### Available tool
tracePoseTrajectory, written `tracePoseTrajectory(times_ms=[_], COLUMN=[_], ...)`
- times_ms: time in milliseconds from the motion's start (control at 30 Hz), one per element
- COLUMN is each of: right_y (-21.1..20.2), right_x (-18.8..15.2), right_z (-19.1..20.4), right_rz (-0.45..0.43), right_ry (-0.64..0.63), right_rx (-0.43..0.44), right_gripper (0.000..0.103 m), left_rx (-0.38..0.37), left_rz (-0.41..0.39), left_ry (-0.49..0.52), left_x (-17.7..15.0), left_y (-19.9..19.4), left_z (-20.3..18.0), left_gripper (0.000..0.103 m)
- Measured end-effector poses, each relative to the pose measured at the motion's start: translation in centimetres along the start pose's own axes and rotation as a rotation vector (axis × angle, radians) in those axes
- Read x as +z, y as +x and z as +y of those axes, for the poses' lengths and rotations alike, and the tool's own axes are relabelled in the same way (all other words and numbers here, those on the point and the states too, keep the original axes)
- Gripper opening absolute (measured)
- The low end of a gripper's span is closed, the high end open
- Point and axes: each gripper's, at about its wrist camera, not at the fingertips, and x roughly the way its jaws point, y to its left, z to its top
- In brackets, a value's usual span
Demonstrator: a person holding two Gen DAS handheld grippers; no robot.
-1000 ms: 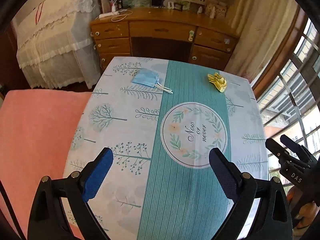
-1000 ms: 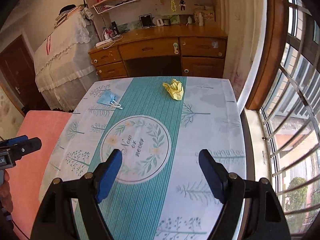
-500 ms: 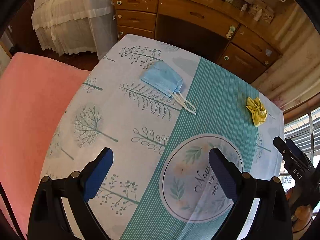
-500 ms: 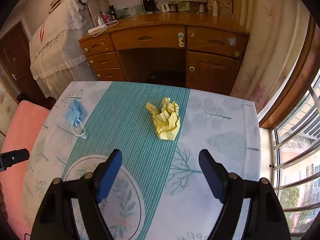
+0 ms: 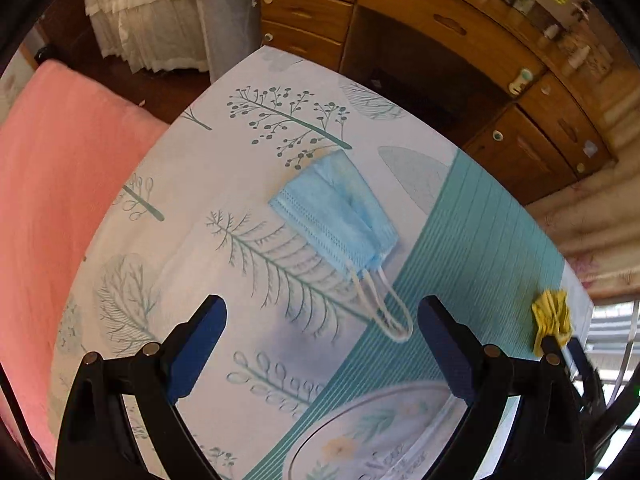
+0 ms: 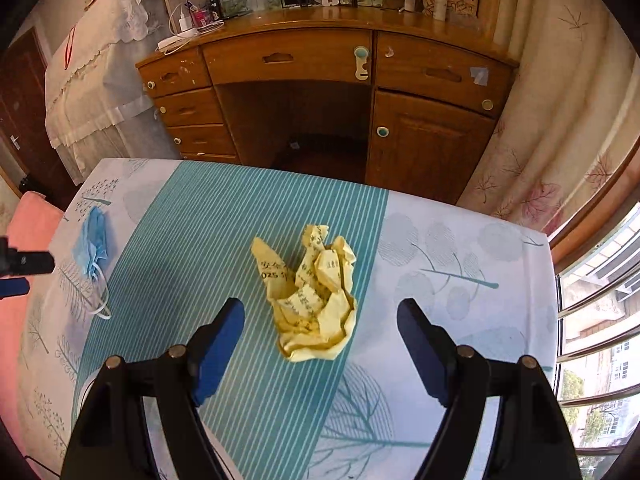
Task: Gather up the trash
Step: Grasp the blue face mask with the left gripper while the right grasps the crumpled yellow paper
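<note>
L gripper [image 5: 322, 330]: jaws wide apart, nothing between pads, pointing steeply down at tablecloth [image 5: 192, 184]
Mask [image 5: 338, 212]: blue, folded, flat on cloth at 12 o'clock from L jaws; white ear loops [image 5: 384, 304] trail toward 5 o'clock, ending just ahead of R-side pad
R gripper [image 6: 320, 334]: jaws closing, not yet on anything
Paper wad [image 6: 312, 292]: yellow, crumpled, printed; on teal stripe edge, lower part between the pads, untouched
Background: wooden desk [image 6: 320, 80] at 12 o'clock past table

Crumpled yellow paper [image 6: 310, 298] and a soft blue fabric mask [image 5: 336, 216] lie on matt printed tablecloth [image 6: 440, 272].
</note>
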Motion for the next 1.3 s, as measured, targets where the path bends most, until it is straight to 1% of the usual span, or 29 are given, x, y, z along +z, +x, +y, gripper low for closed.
tracePoseTrajectory(times_ms=[33,100,167,333,400,467,500,567,633,700,833,867,900,933,1000,1033,1100,1200,1300], right_y=[0.1,0.6,1.0,1.4,1.7,2.3,2.2,2.3,2.2,2.2,1.8,1.8,1.7,1.5,1.3,1.2,1.2,1.2,1.2], right_x=[0.0,0.1,0.2,0.0,-0.1,-0.3,-0.3,-0.4,-0.4,-0.4,-0.3,-0.2,-0.2,-0.2,-0.1,0.0,0.1,0.4,0.4], right_z=[0.0,0.0,0.0,-0.4,-0.3,-0.3,-0.1,0.1,0.1,-0.2,-0.6,-0.8,-0.9,-1.1,-1.1,-1.2,-1.2,-0.9,-0.9], right_rz=[-0.002,0.008,0.022,0.025,0.039,0.072,0.054,0.054,0.054,0.055,0.06,0.061,0.06,0.053,0.042,0.036,0.028,0.024,0.016], right_ry=[-0.004,-0.011,-0.01,-0.003,-0.004,-0.005,-0.015,-0.037,-0.038,-0.027,-0.017,-0.008,-0.003,0.0,-0.003,-0.005,-0.016,-0.04,-0.049], right_rx=[0.004,0.016,0.035,0.052,0.056,0.053,0.043,0.033,0.038,0.057,0.105,0.125,0.136,0.142,0.143,0.143,0.136,0.113,0.098], right_gripper=[0.069,0.05,0.043,0.042,0.042,0.041,0.04,0.039,0.039,0.038,0.04,0.04,0.043,0.044,0.05,0.052,0.056,0.056,0.056], left_rx=[0.006,0.028,0.054,0.08,0.078,0.074,0.074,0.071,0.066,0.055,0.093,0.108,0.12,0.125,0.129,0.121,0.107,0.074,0.022], left_rz=[0.001,-0.001,-0.006,0.0,0.001,0.002,0.005,0.014,0.029,0.044,0.022,0.018,0.012,0.003,-0.013,-0.015,-0.016,-0.011,0.003], left_ry=[-0.018,-0.033,-0.062,-0.136,-0.155,-0.169,-0.174,-0.186,-0.197,-0.205,-0.173,-0.163,-0.153,-0.141,-0.093,-0.068,-0.024,0.03,0.054], left_x=[0.6,1.3,2.2,3.9,4.3,4.6,4.8,5.0,5.0,5.0,4.7,4.6,4.4,4.1,3.7,3.4,3.0,2.2,1.0], left_y=[0.6,1.4,2.4,4.4,4.9,5.4,5.7,6.2,6.8,7.4,7.5,7.5,7.3,7.1,6.8,6.6,6.4,6.2,5.8], left_z=[0.0,0.0,0.0,0.3,0.3,0.2,0.1,0.1,0.0,0.1,-0.6,-0.8,-0.9,-1.0,-1.5,-1.8,-2.3,-2.8,-2.9], left_gripper=[0.095,0.095,0.095,0.095,0.095,0.095,0.095,0.095,0.092,0.084,0.082,0.079,0.073,0.069,0.052,0.049,0.033,0.022,0.018])
